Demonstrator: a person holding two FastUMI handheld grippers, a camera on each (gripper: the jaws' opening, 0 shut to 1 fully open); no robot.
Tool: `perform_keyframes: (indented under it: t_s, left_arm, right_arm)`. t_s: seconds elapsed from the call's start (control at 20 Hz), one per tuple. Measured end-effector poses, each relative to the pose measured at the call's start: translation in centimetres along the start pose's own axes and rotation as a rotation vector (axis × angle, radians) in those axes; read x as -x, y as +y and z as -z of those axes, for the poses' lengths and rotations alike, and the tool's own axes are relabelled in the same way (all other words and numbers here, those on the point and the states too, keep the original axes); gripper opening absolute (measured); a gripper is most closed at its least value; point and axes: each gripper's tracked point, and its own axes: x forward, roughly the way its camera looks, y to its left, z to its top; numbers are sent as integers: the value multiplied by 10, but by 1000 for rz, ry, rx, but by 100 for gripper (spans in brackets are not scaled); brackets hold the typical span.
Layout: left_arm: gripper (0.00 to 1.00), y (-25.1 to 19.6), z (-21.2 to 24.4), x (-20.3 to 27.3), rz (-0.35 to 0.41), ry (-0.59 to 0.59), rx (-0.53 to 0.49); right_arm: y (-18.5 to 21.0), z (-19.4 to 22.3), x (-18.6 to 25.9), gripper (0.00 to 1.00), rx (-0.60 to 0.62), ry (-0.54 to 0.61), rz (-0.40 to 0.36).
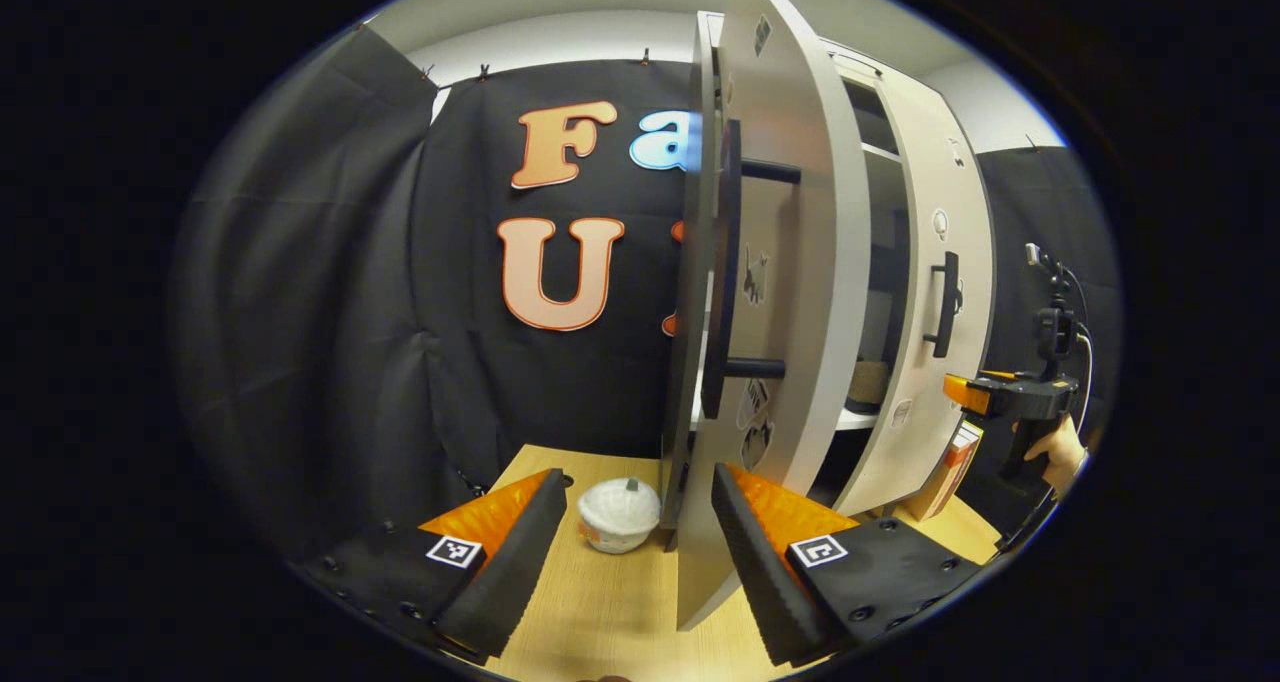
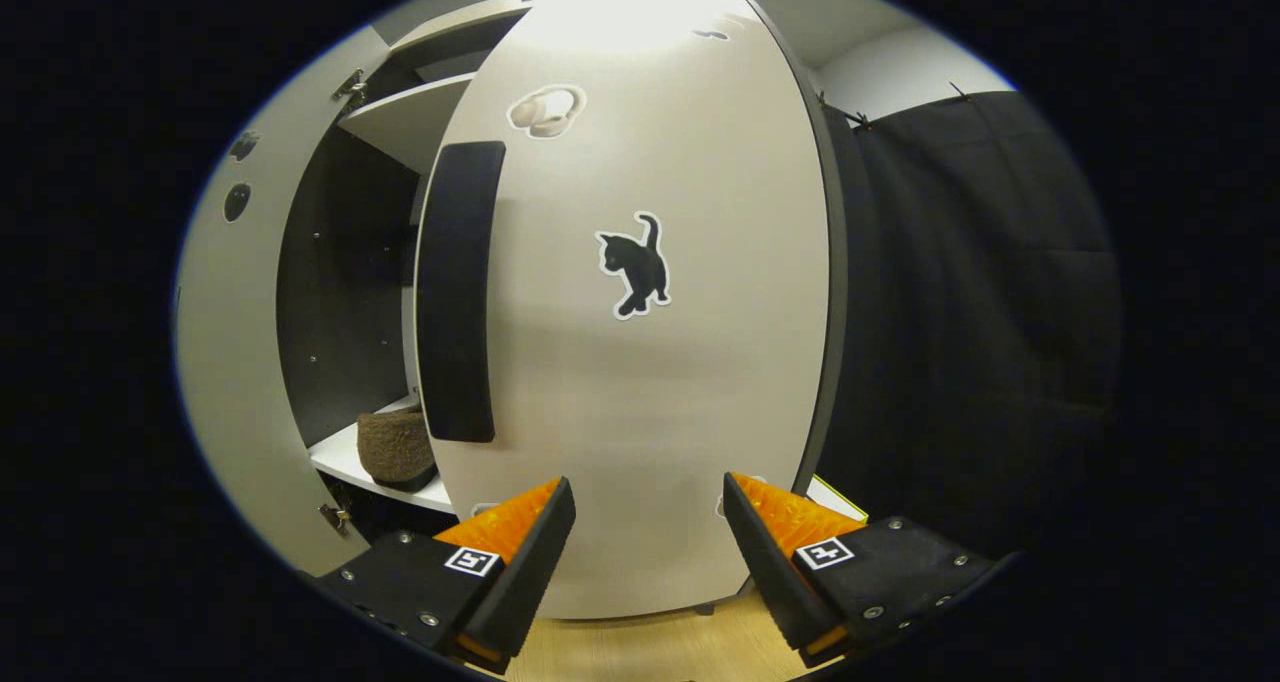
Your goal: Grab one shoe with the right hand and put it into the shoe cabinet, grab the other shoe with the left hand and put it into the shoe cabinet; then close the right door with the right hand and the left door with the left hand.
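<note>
Both my grippers, right (image 2: pixel 648 547) and left (image 1: pixel 640 547), gape empty; the stiff, light right door (image 2: pixel 640 362) should swing if pushed near its handle (image 2: pixel 458 292).

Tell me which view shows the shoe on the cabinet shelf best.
The right gripper view: the shoe sits on the shelf, unobstructed beside the right door. In the left gripper view it is a small brownish shape glimpsed between the doors.
</note>
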Motion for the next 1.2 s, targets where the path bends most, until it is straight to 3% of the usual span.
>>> perform_keyframes:
  t_s: [0.1, 0.25, 0.3, 0.5, 0.8, 0.85, 0.95, 1.2]
  left_arm:
    - [95, -6, -1, -3, 21, -6, -9]
    - [95, -23, 6, -6, 79, 8, 62]
    - [92, -30, 7, -7, 94, 11, 72]
    - [99, -64, 4, -9, 121, 1, 8]
    - [92, -96, 9, -22, 168, 12, 15]
    - [95, -99, 10, -25, 166, 10, 2]
    - [92, -104, 8, -30, 167, 2, -2]
    - [95, -122, 11, -50, 193, 1, 28]
  right_arm:
    - [-3, -6, 14, 92, -14, -9, -13]
    - [-7, -19, 35, 92, -27, -35, -24]
    - [-10, -22, 42, 92, -24, -43, -27]
    - [-19, -36, 64, 92, -5, -74, -41]
    - [-32, -52, 86, 92, -13, -113, -61]
    - [-34, -55, 90, 92, -15, -120, -62]
    - [-40, -59, 95, 92, -25, -134, -64]
    - [-52, -61, 100, 92, -34, -145, -58]
